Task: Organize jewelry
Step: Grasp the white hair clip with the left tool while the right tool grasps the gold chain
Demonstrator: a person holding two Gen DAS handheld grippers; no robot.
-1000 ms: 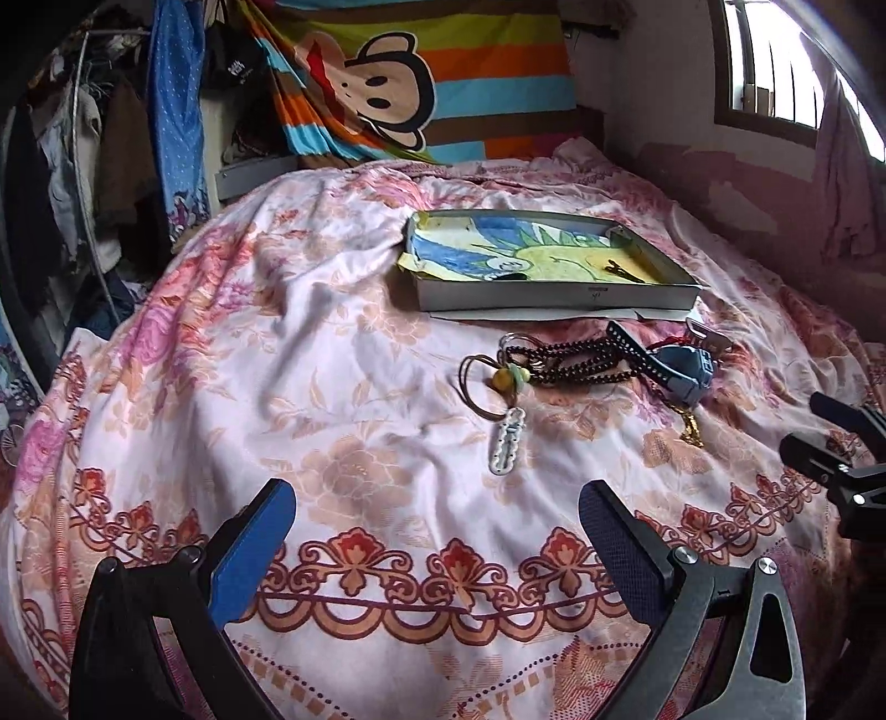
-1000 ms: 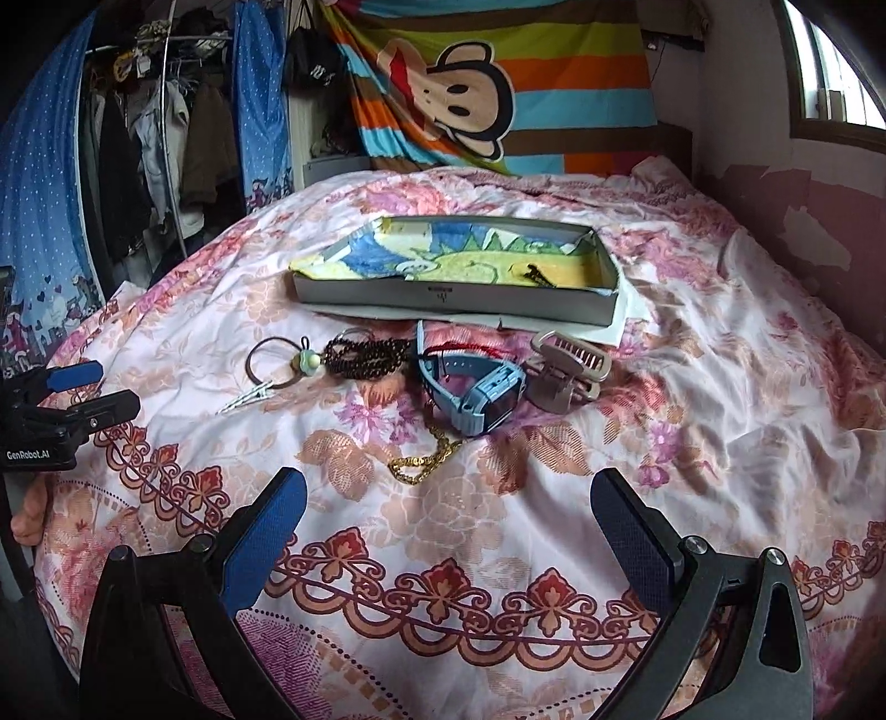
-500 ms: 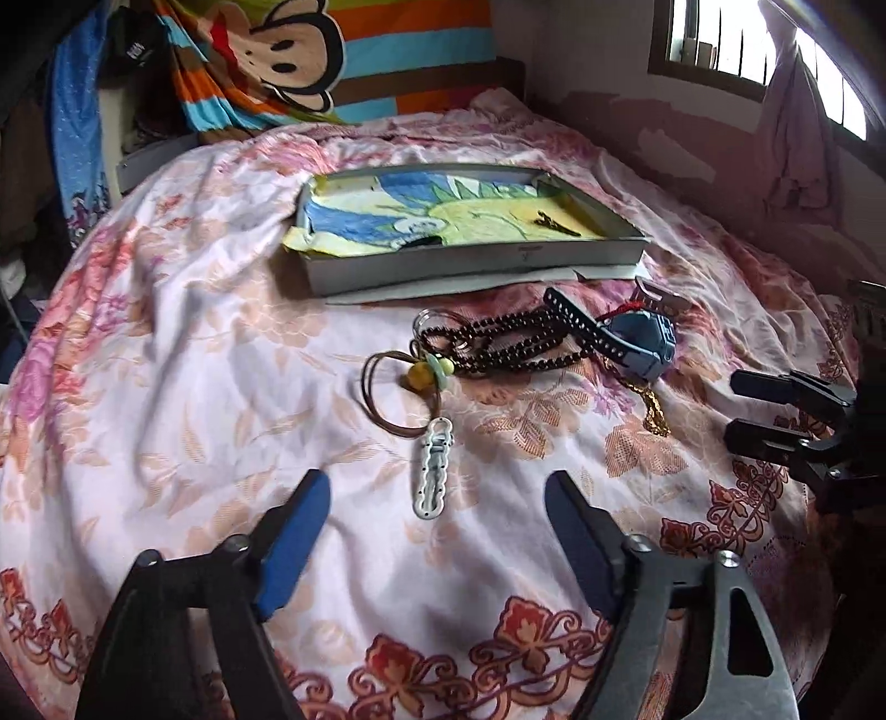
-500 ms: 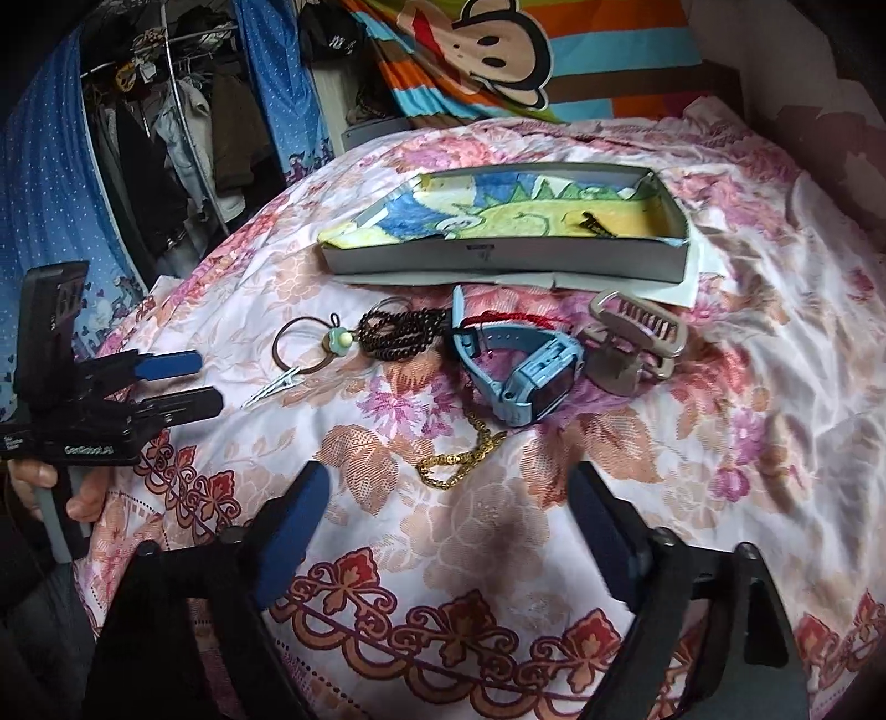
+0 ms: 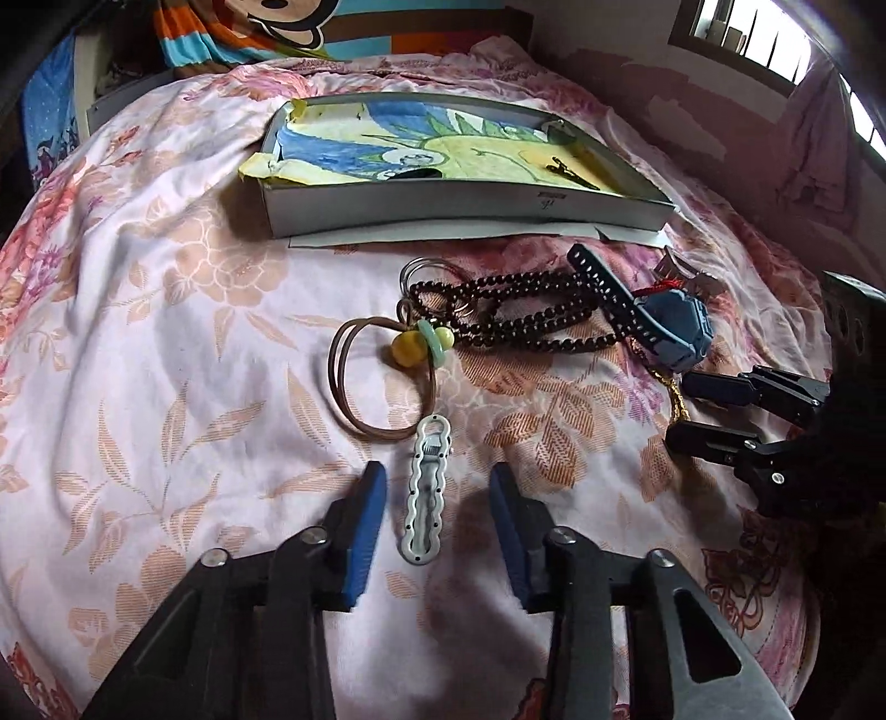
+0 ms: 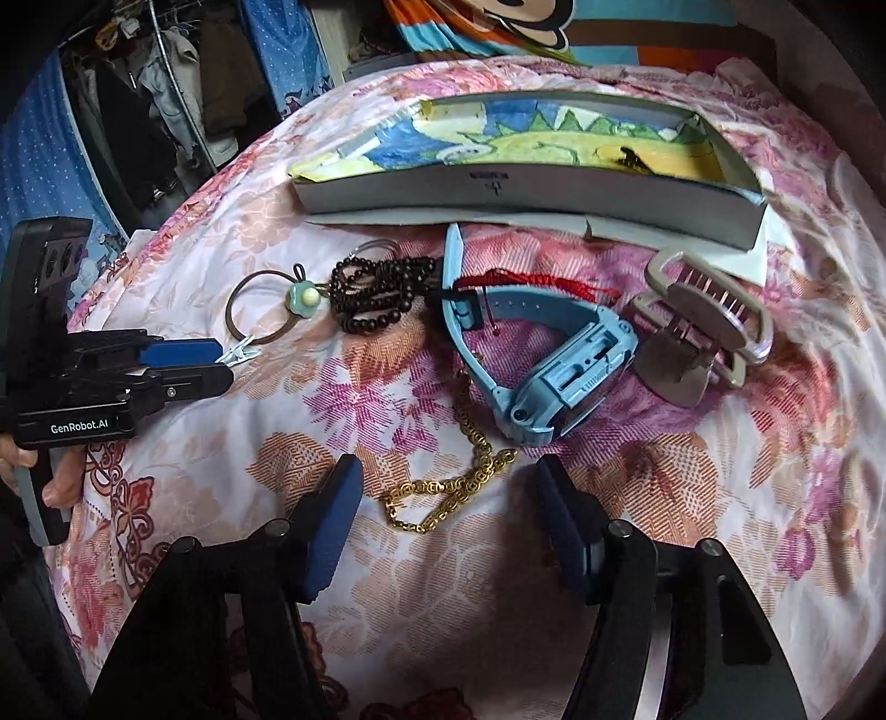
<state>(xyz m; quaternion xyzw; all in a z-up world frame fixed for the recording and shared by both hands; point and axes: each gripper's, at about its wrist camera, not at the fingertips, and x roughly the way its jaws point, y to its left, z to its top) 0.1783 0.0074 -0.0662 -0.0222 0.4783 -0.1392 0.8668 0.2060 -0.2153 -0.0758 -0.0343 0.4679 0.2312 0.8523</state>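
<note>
A shallow grey box (image 5: pixel 465 207) lined with a drawing sits on the bed; a small dark clip (image 5: pixel 570 171) lies inside. In front lie a white hair clip (image 5: pixel 426 498), a brown hair tie with yellow and green beads (image 5: pixel 382 382), a dark bead necklace (image 5: pixel 515 315), a blue watch (image 6: pixel 554 382), a gold chain (image 6: pixel 459 487) and a grey claw clip (image 6: pixel 698 332). My left gripper (image 5: pixel 437 520) is open, its fingers either side of the white hair clip. My right gripper (image 6: pixel 448 515) is open, its fingers either side of the gold chain.
The flowered bedspread (image 5: pixel 166 343) covers the bed. A striped monkey blanket (image 5: pixel 288 27) hangs behind. Clothes hang at the left (image 6: pixel 166 99). A wall and window are on the right (image 5: pixel 775 50).
Both grippers have moved forward and down to the bed and narrowed. The left now straddles the white hair clip, the right straddles the gold chain.
</note>
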